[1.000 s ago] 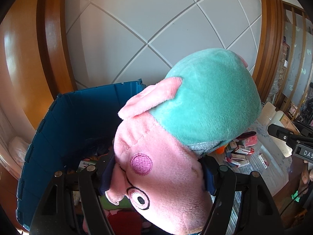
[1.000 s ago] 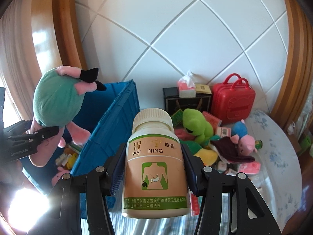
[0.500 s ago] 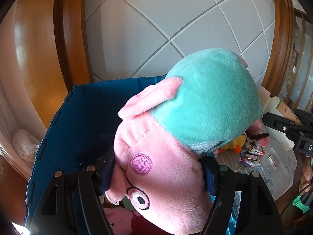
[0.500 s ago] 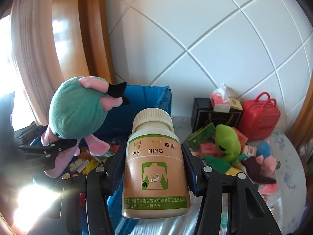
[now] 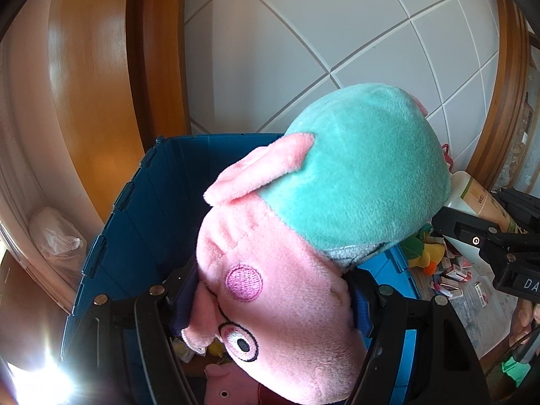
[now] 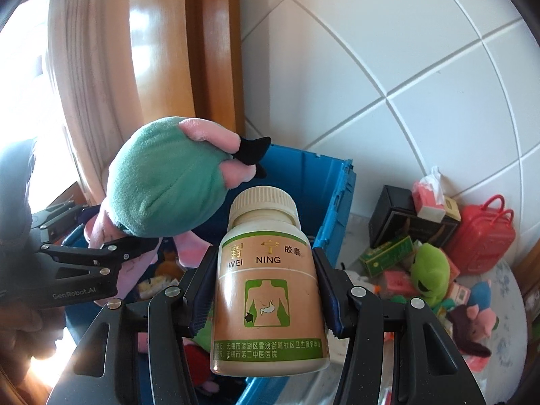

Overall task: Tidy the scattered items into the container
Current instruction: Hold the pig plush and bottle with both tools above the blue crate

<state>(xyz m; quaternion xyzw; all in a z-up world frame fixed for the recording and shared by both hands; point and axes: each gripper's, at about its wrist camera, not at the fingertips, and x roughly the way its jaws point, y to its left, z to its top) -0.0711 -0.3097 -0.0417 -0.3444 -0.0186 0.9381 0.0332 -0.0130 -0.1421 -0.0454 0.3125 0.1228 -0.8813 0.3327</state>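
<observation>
Squeezing a soft, light pig plush (image 5: 303, 253) by its head, the left gripper (image 5: 270, 290) hangs over the blue bin (image 6: 324, 195) — the right gripper (image 6: 263, 290) clamps a rigid, smooth pill bottle (image 6: 268, 287) mid-body at the bin's near right rim.

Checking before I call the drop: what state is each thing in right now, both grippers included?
left gripper: shut on the pig plush.
pig plush: held above the blue crate.
right gripper: shut on the pill bottle.
pill bottle: upright, cap on, held.
blue crate: open, toys already inside.
red case: closed, standing on the table.
frog plush: on the table, outside the crate.
</observation>
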